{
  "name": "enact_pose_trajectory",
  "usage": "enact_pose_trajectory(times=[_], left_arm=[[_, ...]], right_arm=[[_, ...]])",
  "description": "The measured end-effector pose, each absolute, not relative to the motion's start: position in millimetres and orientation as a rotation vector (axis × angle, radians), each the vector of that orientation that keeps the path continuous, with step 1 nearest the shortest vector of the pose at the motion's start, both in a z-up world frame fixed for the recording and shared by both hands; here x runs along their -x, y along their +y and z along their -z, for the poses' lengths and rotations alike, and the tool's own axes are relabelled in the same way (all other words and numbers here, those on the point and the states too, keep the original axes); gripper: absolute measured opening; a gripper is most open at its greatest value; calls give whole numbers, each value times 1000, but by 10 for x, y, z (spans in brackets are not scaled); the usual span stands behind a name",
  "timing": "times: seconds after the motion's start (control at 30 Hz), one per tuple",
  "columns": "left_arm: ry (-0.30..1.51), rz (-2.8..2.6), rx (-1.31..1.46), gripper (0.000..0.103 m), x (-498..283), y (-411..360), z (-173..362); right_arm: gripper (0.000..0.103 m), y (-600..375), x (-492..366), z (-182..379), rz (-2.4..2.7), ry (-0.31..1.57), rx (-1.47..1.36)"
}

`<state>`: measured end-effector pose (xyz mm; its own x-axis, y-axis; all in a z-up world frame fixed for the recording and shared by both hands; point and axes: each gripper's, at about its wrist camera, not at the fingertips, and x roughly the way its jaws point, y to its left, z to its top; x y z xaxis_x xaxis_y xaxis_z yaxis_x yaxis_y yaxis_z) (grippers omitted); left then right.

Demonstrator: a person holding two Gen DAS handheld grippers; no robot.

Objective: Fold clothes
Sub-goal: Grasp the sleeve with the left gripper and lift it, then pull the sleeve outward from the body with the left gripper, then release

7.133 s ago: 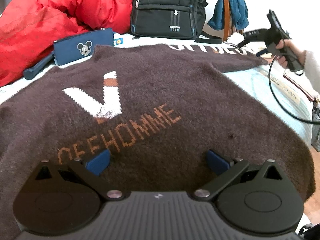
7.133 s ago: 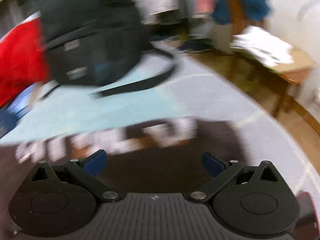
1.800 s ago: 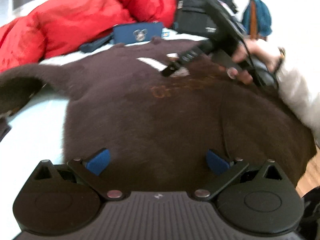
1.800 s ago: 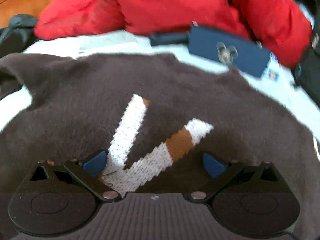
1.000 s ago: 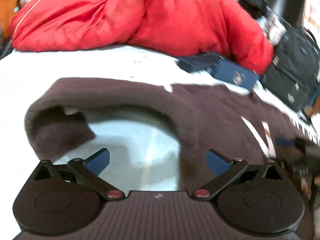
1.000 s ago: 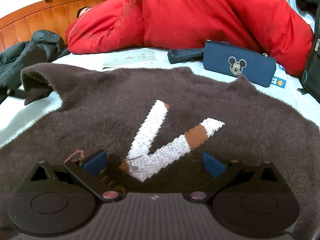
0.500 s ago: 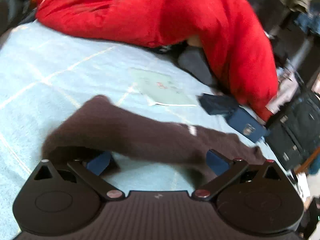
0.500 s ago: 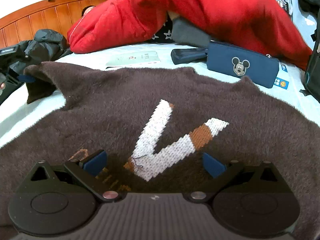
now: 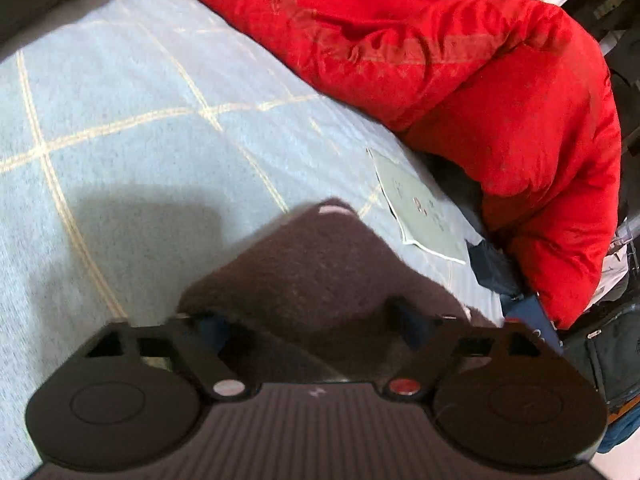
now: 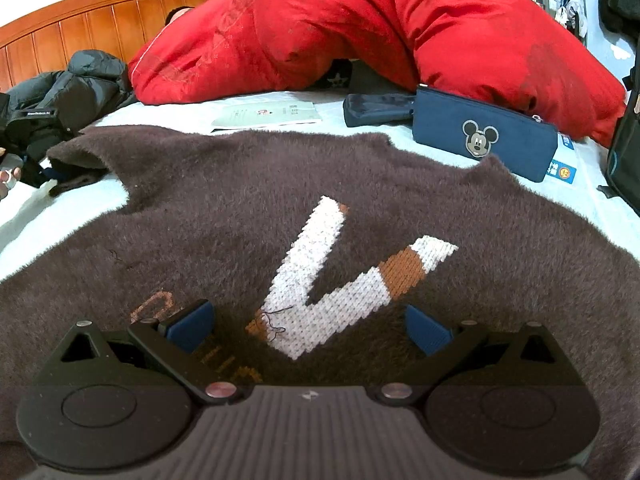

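My left gripper [image 9: 310, 326] has its fingers apart around the cuff end of the brown sweater's sleeve [image 9: 316, 256], near the bed's [image 9: 120, 120] left edge; whether they pinch it I cannot tell. My right gripper [image 10: 308, 326] hovers spread over the sweater [image 10: 240, 200], which lies flat, chest up. I judge the body unfolded, sleeve fold pending. The sweater's hem and right sleeve are out of view.

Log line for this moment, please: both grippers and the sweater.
left hand-held gripper: open, at sleeve end | right hand-held gripper: open, over sweater chest | sweater: flat on bed, unfolded
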<state>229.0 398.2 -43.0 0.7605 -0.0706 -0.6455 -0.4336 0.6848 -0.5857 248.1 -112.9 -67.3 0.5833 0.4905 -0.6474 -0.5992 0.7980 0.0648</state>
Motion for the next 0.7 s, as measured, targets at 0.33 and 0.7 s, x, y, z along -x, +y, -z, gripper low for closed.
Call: enact_pose_trajectory(times=[0.33, 0.7], left_arm=[[622, -298, 534, 15, -2461, 3857, -8], [509, -268, 290, 13, -2559, 3627, -386]], right_arm=[[103, -1109, -2463, 679, -633, 696, 177], [103, -1111, -2467, 698, -632, 693, 183]])
